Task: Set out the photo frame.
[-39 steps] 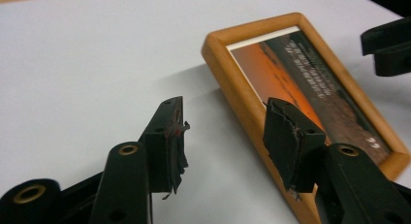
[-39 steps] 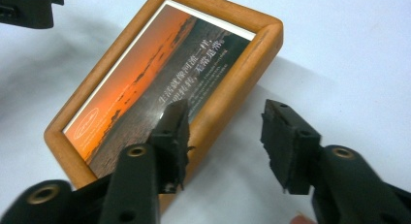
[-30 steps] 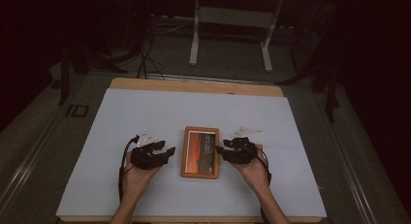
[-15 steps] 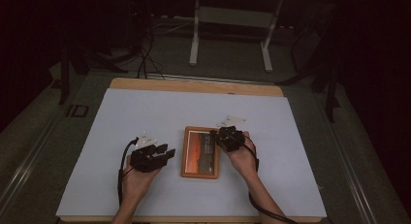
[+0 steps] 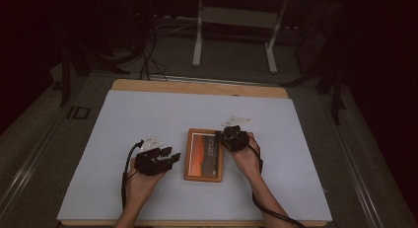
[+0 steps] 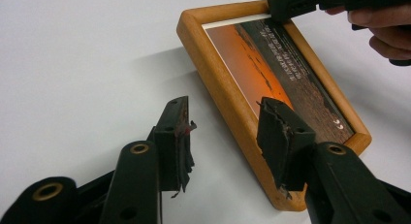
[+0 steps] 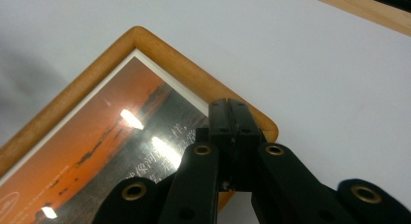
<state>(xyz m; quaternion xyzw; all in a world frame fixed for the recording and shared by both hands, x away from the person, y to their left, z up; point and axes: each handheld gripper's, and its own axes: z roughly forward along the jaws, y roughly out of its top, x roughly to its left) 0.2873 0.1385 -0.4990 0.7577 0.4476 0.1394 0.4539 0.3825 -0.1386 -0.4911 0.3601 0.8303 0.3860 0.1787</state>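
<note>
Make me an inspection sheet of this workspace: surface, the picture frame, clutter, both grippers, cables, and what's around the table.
Surface: white sheet on a wooden table.
Job's things: wooden picture frame lying flat, orange sunset print with text under glass.
Clutter: nothing seen.
Grippers: left gripper open beside the frame's left edge, one jaw over the frame in its own view, not pressing; right gripper shut, its tip over the frame's far right corner.
Cables: one black cable trails from the left gripper, another from the right.
Surroundings: dark room, grey floor, white stand legs and cables behind the table.
</note>
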